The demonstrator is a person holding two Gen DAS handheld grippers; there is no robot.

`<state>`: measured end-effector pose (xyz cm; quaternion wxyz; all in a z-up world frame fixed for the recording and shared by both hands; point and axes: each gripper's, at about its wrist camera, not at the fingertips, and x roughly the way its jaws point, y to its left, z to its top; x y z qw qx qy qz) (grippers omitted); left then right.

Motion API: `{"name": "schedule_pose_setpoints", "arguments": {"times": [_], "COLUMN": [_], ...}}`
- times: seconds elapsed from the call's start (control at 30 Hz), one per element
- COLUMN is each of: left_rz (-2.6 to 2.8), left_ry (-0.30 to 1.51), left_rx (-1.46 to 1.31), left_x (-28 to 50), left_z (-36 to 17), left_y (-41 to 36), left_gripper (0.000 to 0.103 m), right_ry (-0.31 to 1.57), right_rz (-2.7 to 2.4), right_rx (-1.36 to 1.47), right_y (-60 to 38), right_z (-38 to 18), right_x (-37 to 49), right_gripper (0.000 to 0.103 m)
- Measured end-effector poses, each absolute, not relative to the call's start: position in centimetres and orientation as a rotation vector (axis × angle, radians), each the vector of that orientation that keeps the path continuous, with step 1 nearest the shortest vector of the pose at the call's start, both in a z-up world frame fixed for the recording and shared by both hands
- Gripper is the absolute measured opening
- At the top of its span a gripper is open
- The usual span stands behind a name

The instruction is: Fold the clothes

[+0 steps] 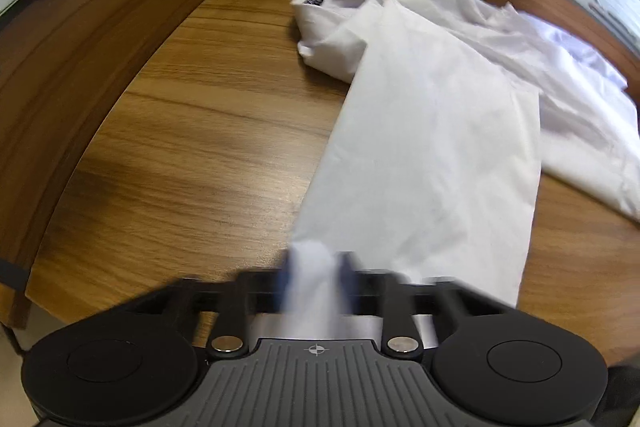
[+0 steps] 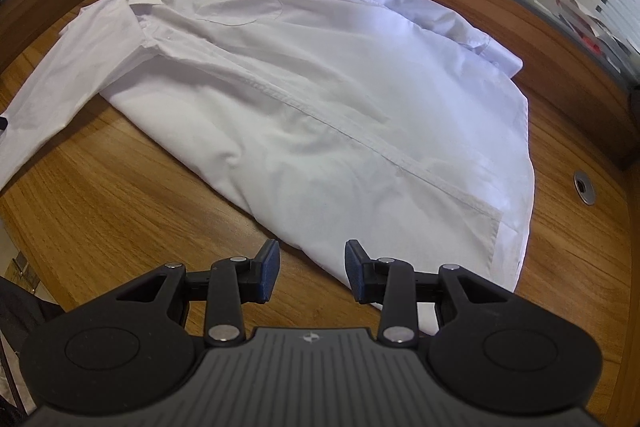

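Left gripper (image 1: 316,275) pinches sleeve cuff (image 1: 310,267) of white shirt (image 2: 320,107) between its fingers. Right gripper (image 2: 312,269) gapes, empty, hem just ahead. Next, likely: carry sleeve across body.

A shirt (image 2: 304,99) lies on the desk (image 2: 120,219), before the partition (image 2: 520,39).

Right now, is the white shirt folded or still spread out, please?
Mostly spread: the shirt lies open across the desk, only one sleeve laid straight.
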<state>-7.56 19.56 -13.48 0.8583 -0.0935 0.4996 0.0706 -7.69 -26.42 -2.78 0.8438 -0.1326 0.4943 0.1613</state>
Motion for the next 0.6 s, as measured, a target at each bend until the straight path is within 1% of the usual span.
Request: {"name": "schedule_pose_setpoints", "arguments": {"times": [0.13, 0.33, 0.6], "left_rz": [0.157, 0.088, -0.049], "left_ry": [1.018, 0.911, 0.767], "left_rx": [-0.248, -0.312, -0.334], "left_x": [-7.5, -6.5, -1.1], "left_z": [-12.4, -8.1, -2.6], "left_y": [19.4, 18.2, 15.4], "left_gripper": [0.003, 0.003, 0.003], "right_ry": [1.042, 1.032, 0.997], "right_rz": [0.329, 0.301, 0.258], "right_rx": [-0.276, -0.259, -0.210], "right_y": [-26.5, -27.0, -27.7], "right_z": [-2.8, -2.6, -2.0], "right_x": [-7.8, -8.1, -8.9], "right_gripper": [0.041, 0.041, 0.041]}}
